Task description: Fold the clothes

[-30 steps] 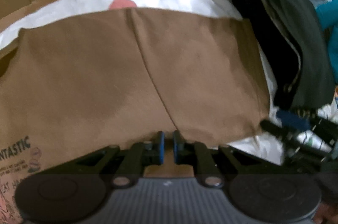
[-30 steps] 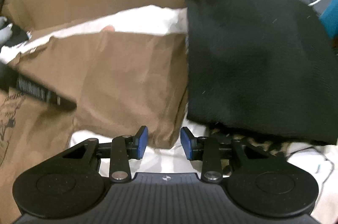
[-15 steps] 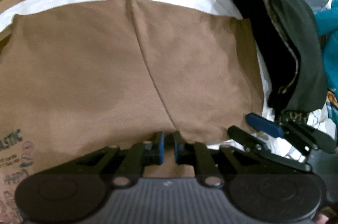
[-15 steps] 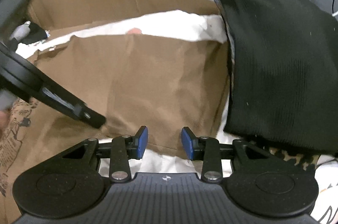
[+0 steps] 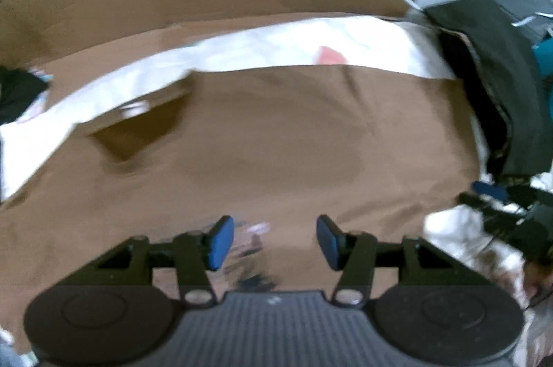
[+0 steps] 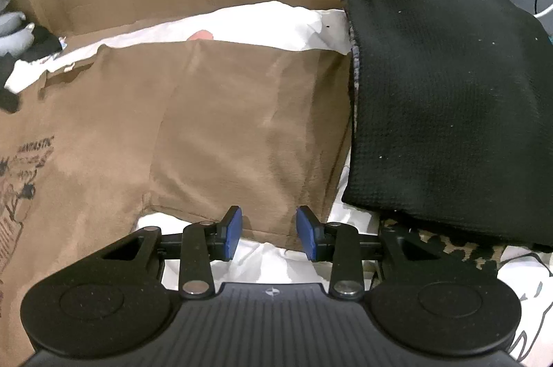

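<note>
- Brown T-shirt (image 5: 276, 138) spread flat on white sheet (image 5: 262, 45), filling centre of left view; black folded garment (image 6: 442, 97) at 2 o'clock.
- Left gripper (image 5: 273, 237) opening, nothing between pads, above printed chest.
- Right gripper (image 6: 269, 232) half open, empty, over folded edge at 6 o'clock.
- Best now: regrip hem corners evenly, fold across, keep edges aligned.

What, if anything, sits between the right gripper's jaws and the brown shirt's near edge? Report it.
Nothing visible does. The right gripper has its jaws apart with the brown shirt hem directly ahead; the black folded garment lies off to the side.
</note>
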The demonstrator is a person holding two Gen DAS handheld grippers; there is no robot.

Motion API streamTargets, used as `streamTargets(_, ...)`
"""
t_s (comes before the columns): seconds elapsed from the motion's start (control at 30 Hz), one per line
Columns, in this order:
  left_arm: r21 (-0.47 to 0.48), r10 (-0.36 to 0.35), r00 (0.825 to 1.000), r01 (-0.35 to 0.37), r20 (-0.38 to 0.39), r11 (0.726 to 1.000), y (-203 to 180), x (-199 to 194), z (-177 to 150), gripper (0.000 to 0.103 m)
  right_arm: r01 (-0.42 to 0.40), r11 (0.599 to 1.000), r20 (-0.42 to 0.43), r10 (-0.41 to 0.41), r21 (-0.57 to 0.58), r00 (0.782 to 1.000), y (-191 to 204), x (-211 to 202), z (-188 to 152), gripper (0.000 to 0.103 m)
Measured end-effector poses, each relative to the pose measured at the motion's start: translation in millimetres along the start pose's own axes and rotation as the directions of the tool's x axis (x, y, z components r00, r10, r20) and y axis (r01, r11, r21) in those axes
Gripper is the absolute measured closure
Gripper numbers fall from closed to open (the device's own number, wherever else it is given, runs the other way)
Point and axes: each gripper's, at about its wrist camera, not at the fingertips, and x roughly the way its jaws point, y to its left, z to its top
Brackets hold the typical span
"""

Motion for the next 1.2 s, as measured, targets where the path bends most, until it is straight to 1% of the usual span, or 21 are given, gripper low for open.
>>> streamTargets(0.07, -0.015, 0.044, 0.999, -0.044, -0.006, 0.999, 26.3, -12.1, -6.4, 0.046, -0.003, 1.000, 0.007, 0.003, 0.003, 1.000, -0.4, -3.4, 2.3, 0.061)
streamTargets(0.17, -0.067, 0.110, 0.994, -0.111, -0.015, 0.992, 66.8, -33.6, -16.8, 0.046, -0.007, 1.000, 0.033, 0.007, -0.002, 0.999, 0.4, -10.3, 5.7, 0.059)
streamTargets(0.2, -0.085, 0.137, 0.990, -0.137, -0.015, 0.987, 80.3, -41.9, -20.7, 0.045, -0.018, 1.000, 0.036, 0.018, -0.002, 0.999, 1.2, -12.2, 7.3, 0.058)
streamTargets(0.27, -0.114, 0.186, 0.983, -0.186, -0.013, 0.976, 106.2, -61.2, -31.5, 0.042, -0.039, 0.999, 0.043, 0.039, -0.003, 0.998, 2.8, -15.8, 10.3, 0.057)
streamTargets(0.3, -0.130, 0.208, 0.978, -0.208, -0.013, 0.970, 119.2, -70.9, -36.9, 0.041, -0.044, 0.999, 0.048, 0.045, -0.007, 0.998, 3.8, -18.0, 11.4, 0.052)
streamTargets(0.33, -0.146, 0.230, 0.973, -0.229, -0.013, 0.962, 132.2, -80.6, -42.4, 0.040, -0.047, 0.999, 0.053, 0.048, -0.012, 0.997, 4.5, -20.1, 12.6, 0.049)
streamTargets(0.4, -0.177, 0.270, 0.963, -0.269, -0.016, 0.947, 154.2, -97.5, -54.0, 0.040, -0.053, 0.998, 0.061, 0.054, -0.016, 0.997, 5.2, -23.5, 15.3, 0.047)
streamTargets(0.43, -0.190, 0.293, 0.956, -0.291, -0.017, 0.938, 164.8, -105.9, -60.6, 0.040, -0.054, 0.998, 0.064, 0.055, -0.014, 0.996, 4.9, -24.8, 16.0, 0.045)
streamTargets(0.53, -0.224, 0.400, 0.917, -0.392, -0.012, 0.892, 193.9, -128.5, -80.7, 0.040, -0.055, 0.998, 0.074, 0.055, 0.000, 0.996, 3.7, -28.6, 18.3, 0.045)
streamTargets(0.57, -0.246, 0.423, 0.906, -0.413, -0.013, 0.877, 204.4, -135.9, -89.7, 0.040, -0.053, 0.999, 0.077, 0.052, 0.009, 0.996, 3.2, -29.8, 19.3, 0.045)
streamTargets(0.67, -0.334, 0.438, 0.899, -0.418, -0.019, 0.844, 231.0, -151.1, -121.3, 0.040, -0.056, 0.998, 0.082, 0.054, 0.025, 0.995, 4.2, -32.9, 22.1, 0.045)
streamTargets(0.77, -0.408, 0.446, 0.894, -0.422, -0.040, 0.810, 254.6, -159.5, -157.1, 0.040, -0.060, 0.998, 0.080, 0.059, 0.009, 0.995, 10.3, -36.4, 23.6, 0.045)
streamTargets(0.97, -0.470, 0.434, 0.895, -0.430, -0.107, 0.771, 287.3, -159.1, -228.2, 0.042, -0.072, 0.997, 0.074, 0.072, -0.003, 0.995, 23.2, -43.6, 26.6, 0.045)
streamTargets(1.07, -0.505, 0.432, 0.893, -0.431, -0.123, 0.748, 298.9, -160.9, -254.8, 0.042, -0.079, 0.997, 0.073, 0.079, -0.008, 0.994, 31.0, -45.9, 28.6, 0.045)
streamTargets(1.2, -0.562, 0.430, 0.895, -0.417, -0.118, 0.714, 310.9, -165.3, -279.0, 0.044, -0.080, 0.997, 0.072, 0.080, -0.008, 0.994, 39.6, -47.3, 31.4, 0.045)
